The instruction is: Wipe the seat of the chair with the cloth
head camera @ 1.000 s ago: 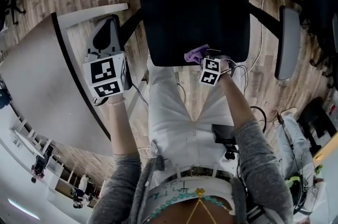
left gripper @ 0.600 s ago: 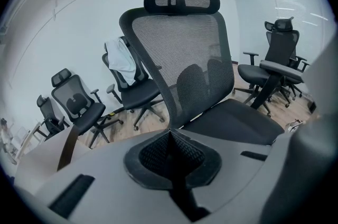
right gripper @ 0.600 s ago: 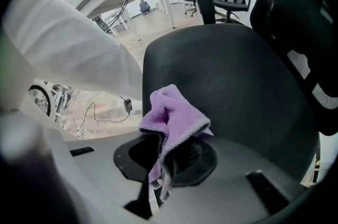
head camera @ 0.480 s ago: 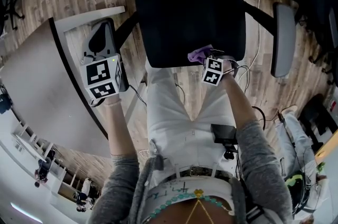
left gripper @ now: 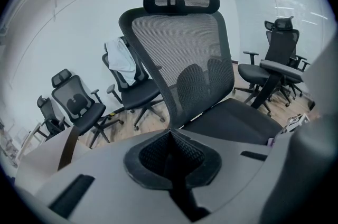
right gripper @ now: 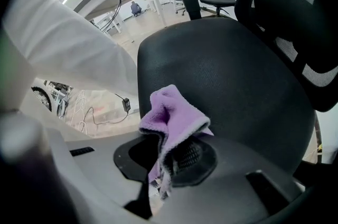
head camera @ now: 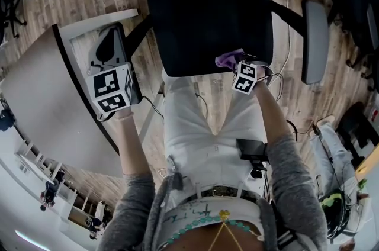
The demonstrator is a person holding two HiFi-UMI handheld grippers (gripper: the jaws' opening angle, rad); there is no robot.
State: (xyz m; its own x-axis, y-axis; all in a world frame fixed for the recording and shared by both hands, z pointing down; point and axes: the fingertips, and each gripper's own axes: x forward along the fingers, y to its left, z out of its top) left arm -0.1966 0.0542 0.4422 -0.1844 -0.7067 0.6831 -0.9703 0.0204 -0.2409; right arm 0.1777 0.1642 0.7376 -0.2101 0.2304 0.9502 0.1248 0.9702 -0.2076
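The black chair seat fills the top middle of the head view; in the right gripper view the seat lies just beyond the jaws. A purple cloth sits at the seat's near right edge, held by my right gripper, which is shut on the cloth. My left gripper hangs off to the left of the seat, over the white table edge, apart from the chair. Its jaws are shut with nothing between them, pointing at the chair's mesh backrest.
A curved white table stands at the left. The chair's armrest juts out at the right, with cables on the wooden floor. Other office chairs stand behind. The person's white trousers are close to the seat's front.
My right gripper with the cloth has shifted a little to the right along the seat's near edge. The left gripper has drifted slightly left and down.
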